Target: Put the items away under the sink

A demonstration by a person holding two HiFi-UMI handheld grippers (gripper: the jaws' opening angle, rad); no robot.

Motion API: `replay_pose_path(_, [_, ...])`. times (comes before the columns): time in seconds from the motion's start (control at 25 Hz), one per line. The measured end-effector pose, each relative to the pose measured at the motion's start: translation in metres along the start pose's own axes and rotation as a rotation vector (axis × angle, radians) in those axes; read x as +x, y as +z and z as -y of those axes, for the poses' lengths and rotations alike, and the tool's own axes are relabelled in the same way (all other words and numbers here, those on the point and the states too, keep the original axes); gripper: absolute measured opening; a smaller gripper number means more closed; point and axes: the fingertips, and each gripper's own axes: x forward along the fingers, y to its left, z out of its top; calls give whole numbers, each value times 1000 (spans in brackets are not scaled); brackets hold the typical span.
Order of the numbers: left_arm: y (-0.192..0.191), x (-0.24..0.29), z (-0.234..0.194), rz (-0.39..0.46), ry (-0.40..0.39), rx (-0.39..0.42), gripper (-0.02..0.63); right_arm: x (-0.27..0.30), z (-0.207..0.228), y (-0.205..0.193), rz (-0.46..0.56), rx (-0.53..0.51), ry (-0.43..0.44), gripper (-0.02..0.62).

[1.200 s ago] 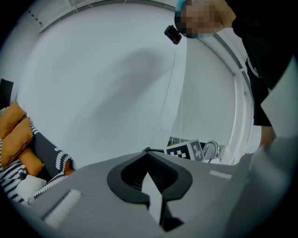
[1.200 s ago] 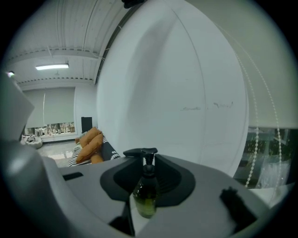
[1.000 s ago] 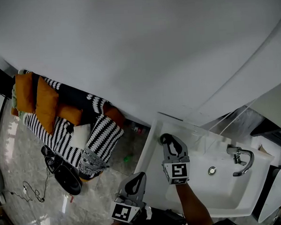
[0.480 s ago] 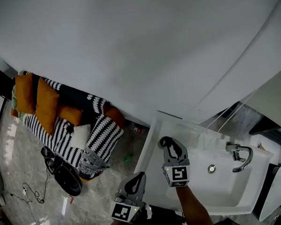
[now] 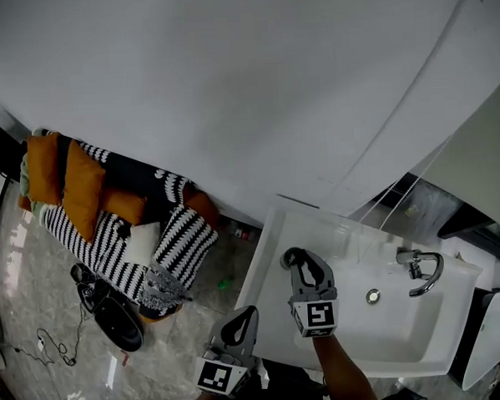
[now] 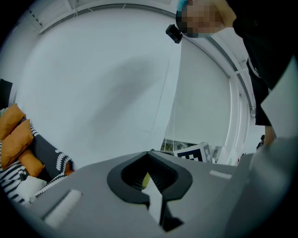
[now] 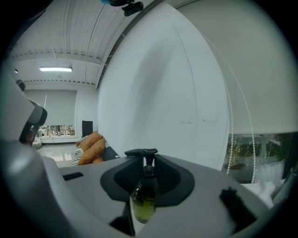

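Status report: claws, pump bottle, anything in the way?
Right claw shut on pump bottle, over sink. Left claw shut; yellow-green sliver in its gap, unidentified. Under-sink space unseen.

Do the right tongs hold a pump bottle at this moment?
Yes, a pump bottle with yellow-green liquid sits gripped between the right tongs.

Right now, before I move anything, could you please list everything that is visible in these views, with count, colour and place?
rectangular ceramic sink: one, white, lower right.
curved metal faucet: one, chrome, sink's right end.
orange cushions: several, on the sofa, left.
striped cushions: several, black-and-white, same sofa.
round dark object: one, black, floor beside the sofa.
clear pump bottle: one, yellow-green liquid, black pump, in the right gripper.
left gripper: grey, over the floor; unidentifiable yellowish sliver between the jaws.
right gripper: grey, over the sink, holding the bottle.
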Motion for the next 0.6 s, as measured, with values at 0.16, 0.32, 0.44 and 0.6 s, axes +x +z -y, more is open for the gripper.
replay_pose_path(0.16, [-1, -9, 8, -11, -10, 1, 8, -14, -3, 6, 17, 7, -7, 83])
replay_pose_path(0.32, [2, -20, 16, 1, -16, 1, 8, -28, -5, 9, 32, 24, -22, 82])
replay_pose_path(0.44, [4, -30, 19, 22, -21, 5, 8, -40, -10, 17, 34, -7, -23, 81])
replay_pose_path(0.6, [3, -43, 25, 29, -26, 3, 8, -55, -17, 20, 40, -10, -26, 81])
